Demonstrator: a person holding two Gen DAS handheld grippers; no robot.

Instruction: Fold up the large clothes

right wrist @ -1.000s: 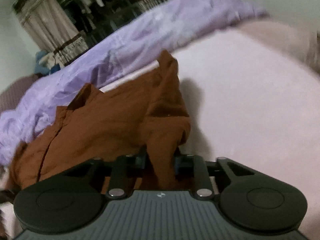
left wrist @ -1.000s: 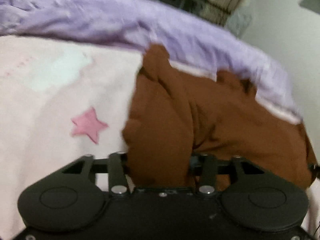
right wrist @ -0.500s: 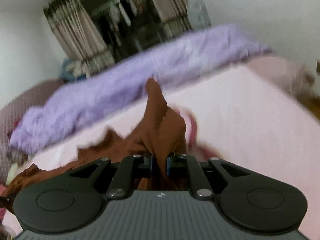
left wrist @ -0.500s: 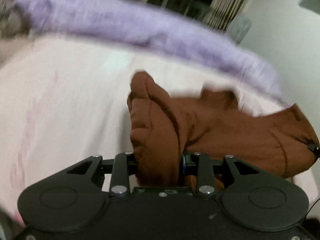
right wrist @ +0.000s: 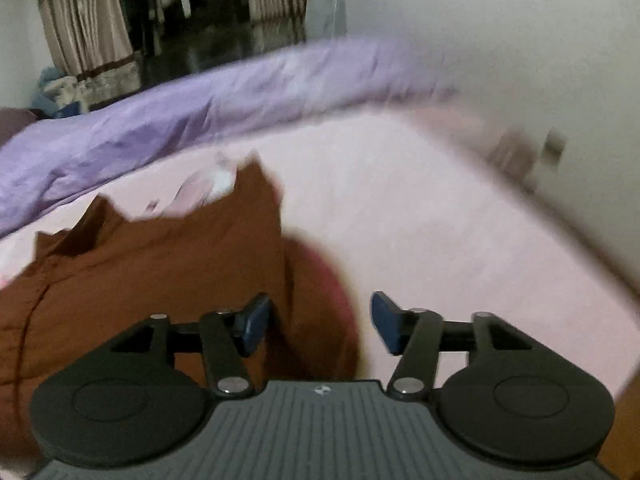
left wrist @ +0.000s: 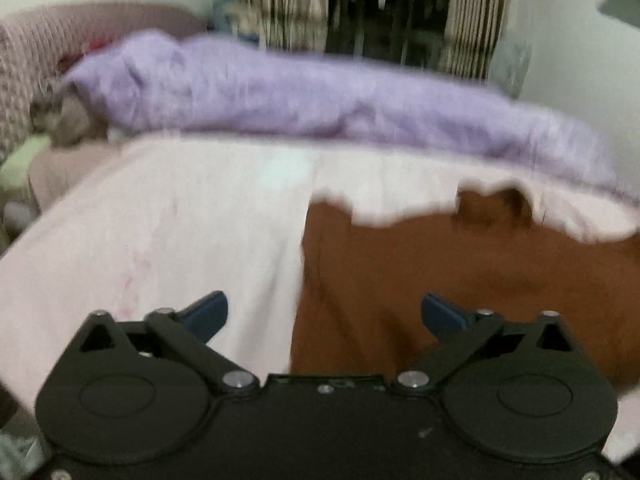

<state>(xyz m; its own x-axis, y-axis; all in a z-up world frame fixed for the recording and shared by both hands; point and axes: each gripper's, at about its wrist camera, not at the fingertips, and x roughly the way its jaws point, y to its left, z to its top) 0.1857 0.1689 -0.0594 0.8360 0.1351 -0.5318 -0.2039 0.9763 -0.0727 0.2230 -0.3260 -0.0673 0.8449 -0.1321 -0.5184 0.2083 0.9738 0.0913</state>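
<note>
Both the left gripper (left wrist: 324,316) and right gripper (right wrist: 320,322) have just been opening and grip nothing, dropping the rust-brown cloth garment (left wrist: 460,276) on the pale pink bedsheet (left wrist: 160,240) (fold apparently laid), so re-gripping an edge seems next.

Dim indoor light, heavy motion blur throughout, fisheye bending at edges, dark vignetted corners

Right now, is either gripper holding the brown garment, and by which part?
Neither. The left gripper and right gripper have just opened; the brown garment lies on the pink bed sheet, no fingers pressing it.
</note>
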